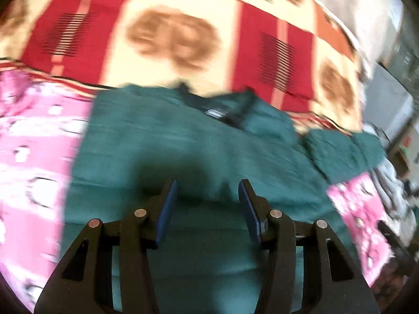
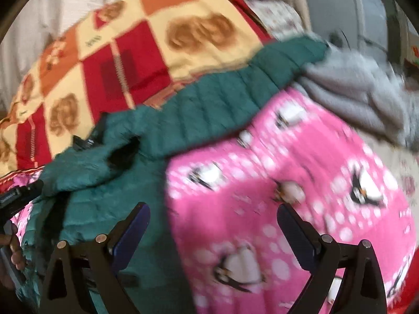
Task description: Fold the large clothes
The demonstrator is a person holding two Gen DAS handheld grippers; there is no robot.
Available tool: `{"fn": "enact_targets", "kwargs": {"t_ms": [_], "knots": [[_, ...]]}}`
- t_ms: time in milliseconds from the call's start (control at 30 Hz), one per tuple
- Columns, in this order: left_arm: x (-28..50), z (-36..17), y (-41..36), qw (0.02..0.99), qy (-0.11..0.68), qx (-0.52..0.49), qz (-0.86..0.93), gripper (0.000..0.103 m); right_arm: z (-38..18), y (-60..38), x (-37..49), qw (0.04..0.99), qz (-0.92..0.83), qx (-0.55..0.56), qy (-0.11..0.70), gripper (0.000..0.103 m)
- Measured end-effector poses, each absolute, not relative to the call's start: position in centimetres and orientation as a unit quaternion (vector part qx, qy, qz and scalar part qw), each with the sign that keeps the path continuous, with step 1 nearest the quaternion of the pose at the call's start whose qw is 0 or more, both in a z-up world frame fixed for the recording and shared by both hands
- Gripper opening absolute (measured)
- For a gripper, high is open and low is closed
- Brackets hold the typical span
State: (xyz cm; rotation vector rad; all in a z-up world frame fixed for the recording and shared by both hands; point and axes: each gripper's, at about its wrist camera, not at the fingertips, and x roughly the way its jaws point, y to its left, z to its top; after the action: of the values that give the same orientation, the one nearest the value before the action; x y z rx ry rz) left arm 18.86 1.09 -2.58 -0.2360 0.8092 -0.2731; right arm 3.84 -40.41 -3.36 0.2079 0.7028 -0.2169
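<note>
A red, orange and cream patterned blanket (image 1: 183, 34) is seen across the far part of the left wrist view, and the same blanket (image 2: 146, 52) fills the upper left of the right wrist view. In front of it a pink penguin-print blanket (image 2: 288, 196) is spread, visible on both sides of the garment in the left wrist view (image 1: 34, 157).

The green quilted jacket (image 1: 196, 144) is laid flat on these blankets, its dark collar area toward the patterned blanket; in the right wrist view the jacket (image 2: 209, 104) is shown with 1 sleeve stretched out toward a crumpled grey garment (image 2: 353, 91) at the upper right.

The left tool (image 1: 208, 191) is held above the jacket body, its 2 blue-padded fingers spread with nothing between them. The right tool (image 2: 213, 214) is held wide apart over the jacket's edge and the pink blanket, likewise gripping nothing. Both views are blurred.
</note>
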Motion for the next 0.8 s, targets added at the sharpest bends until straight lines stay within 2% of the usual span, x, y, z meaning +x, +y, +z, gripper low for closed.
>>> {"fn": "enact_targets", "kwargs": {"t_ms": [200, 267, 400, 433, 533, 567, 667, 733, 767, 800], "knots": [[21.2, -3.3, 8.3, 0.922, 0.349, -0.163, -0.04, 0.052, -1.0, -34.8, 9.0, 0.954, -0.024, 0.059, 0.294, 0.095], [21.8, -3.9, 9.7, 0.925, 0.343, -0.166, -0.017, 0.053, -1.0, -32.1, 12.3, 0.953, 0.019, 0.04, 0.3, 0.081], [23.9, -3.8, 10.9, 0.921, 0.343, -0.184, -0.012, 0.054, -1.7, -27.8, 17.3, 0.946, 0.076, 0.015, 0.314, 0.075], [24.4, -3.4, 10.6, 0.926, 0.336, -0.174, -0.012, 0.054, -2.1, -26.9, 18.5, 0.943, 0.087, 0.012, 0.32, 0.066], [26.0, -3.1, 9.6, 0.929, 0.33, -0.164, -0.039, 0.054, -4.6, -25.7, 22.4, 0.925, 0.097, 0.03, 0.367, 0.051], [26.5, -3.2, 9.3, 0.93, 0.331, -0.156, -0.037, 0.054, -5.5, -25.7, 23.3, 0.92, 0.092, 0.034, 0.38, 0.049], [28.2, -4.7, 8.5, 0.923, 0.36, -0.135, -0.03, 0.054, -8.7, -26.9, 25.2, 0.898, 0.051, 0.039, 0.434, 0.049], [29.7, -7.4, 8.4, 0.898, 0.417, -0.135, -0.023, 0.054, -10.3, -27.8, 26.0, 0.883, 0.036, 0.042, 0.467, 0.049], [30.2, -8.7, 8.7, 0.885, 0.441, -0.147, -0.023, 0.056, -11.0, -28.5, 26.2, 0.878, 0.031, 0.046, 0.476, 0.048], [30.5, -9.5, 9.1, 0.876, 0.455, -0.161, -0.022, 0.065, -11.3, -29.1, 26.3, 0.875, 0.03, 0.056, 0.48, 0.047]]}}
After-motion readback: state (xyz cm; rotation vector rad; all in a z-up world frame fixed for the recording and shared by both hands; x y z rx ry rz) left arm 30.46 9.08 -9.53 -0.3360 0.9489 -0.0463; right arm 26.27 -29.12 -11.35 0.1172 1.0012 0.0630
